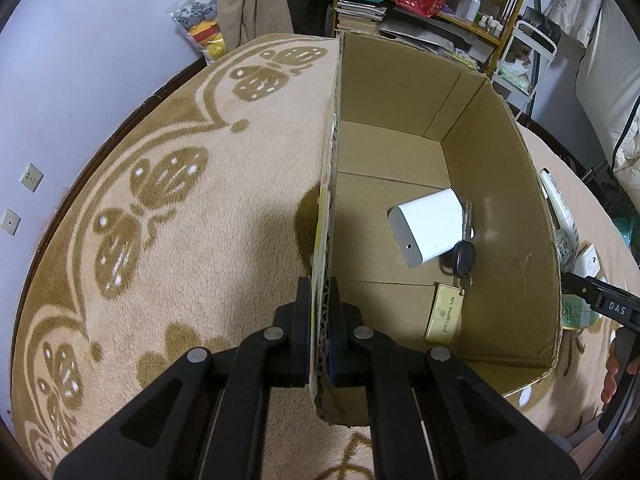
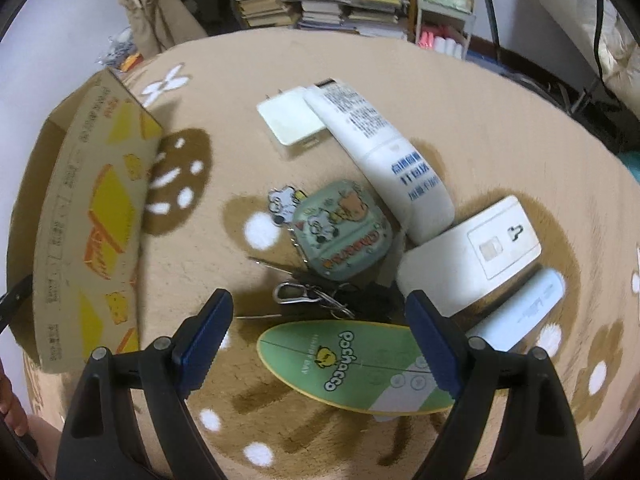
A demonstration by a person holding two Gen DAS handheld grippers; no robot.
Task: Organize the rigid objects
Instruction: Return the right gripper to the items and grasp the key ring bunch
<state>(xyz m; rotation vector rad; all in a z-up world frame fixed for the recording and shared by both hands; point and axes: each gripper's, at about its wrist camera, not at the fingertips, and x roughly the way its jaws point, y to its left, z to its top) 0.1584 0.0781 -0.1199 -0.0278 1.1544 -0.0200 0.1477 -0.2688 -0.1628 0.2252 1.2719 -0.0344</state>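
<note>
Surface: a soft tan rug with brown butterfly and flower shapes and white dots; everything sits on it.
Room: a pale wall with sockets, a crowded shelf of books and bottles, and a bag of plush toys in the corner.
Box: a cardboard box stands open on the rug; its outside has yellow cheese pictures and red writing too blurry to read.
In the box: a white block, a black car key and a tan tag that reads "NFC Smart Card".
Left gripper: its jaws are pinched tight on the near wall of the box.
Right gripper: its jaws are wide apart with nothing in them, above the pile outside the box.
Pile on the rug: a green oval board that says "Pochacco", a green cartoon case, a white tube with small print and blue letters I cannot read, a white plug, a white charger, a pale blue stick, and a bunch of keys.
Hard to see: the keys are partly hidden behind the board and case; the tube lies over the plug's edge; the picture is a bit blurry.
Cut off: the right gripper shows at the left view's edge with the letters "DAS".
</note>
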